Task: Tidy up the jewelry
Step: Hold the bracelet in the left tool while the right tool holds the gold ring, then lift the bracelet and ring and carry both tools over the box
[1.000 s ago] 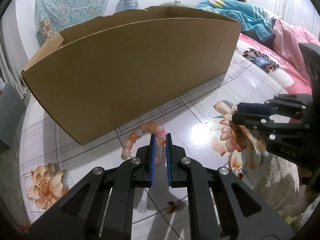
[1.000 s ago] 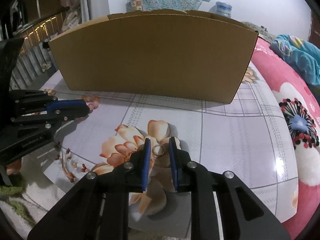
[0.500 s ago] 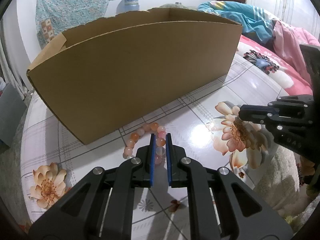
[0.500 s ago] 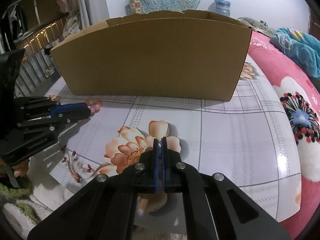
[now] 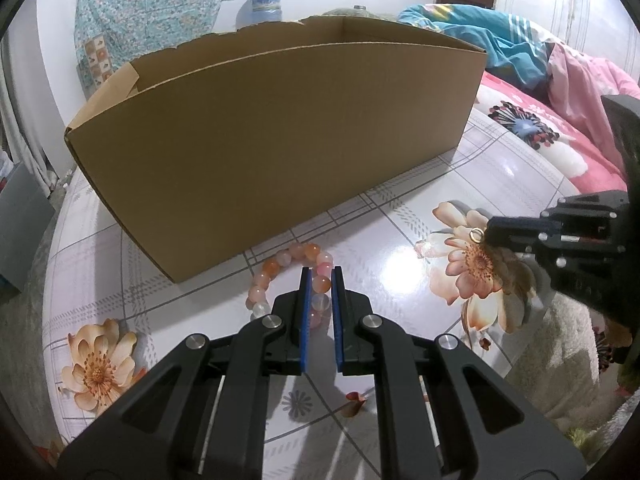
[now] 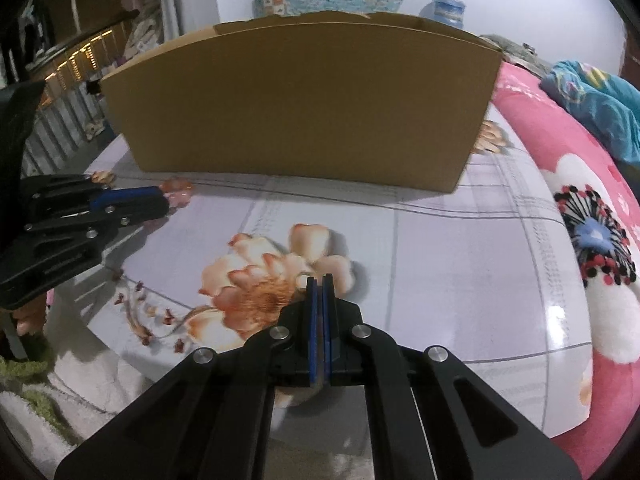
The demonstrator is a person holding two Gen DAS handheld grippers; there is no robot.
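Now | left claw [image 5: 319, 280] grips glossy bead bracelet [image 5: 280, 266] | right claw [image 6: 319, 285] pinches thin gold ring [image 5: 475, 234]

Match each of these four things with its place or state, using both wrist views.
Things:
1. pink and orange bead bracelet
2. small gold ring
3. brown cardboard box
4. blue patterned cloth

Places or states:
A. hanging on the far wall
B. pinched at the right tongs' tip
C. between the left tongs' blue pads
D. standing open-topped on the floral table

Pairs: 1-C, 2-B, 3-D, 4-A
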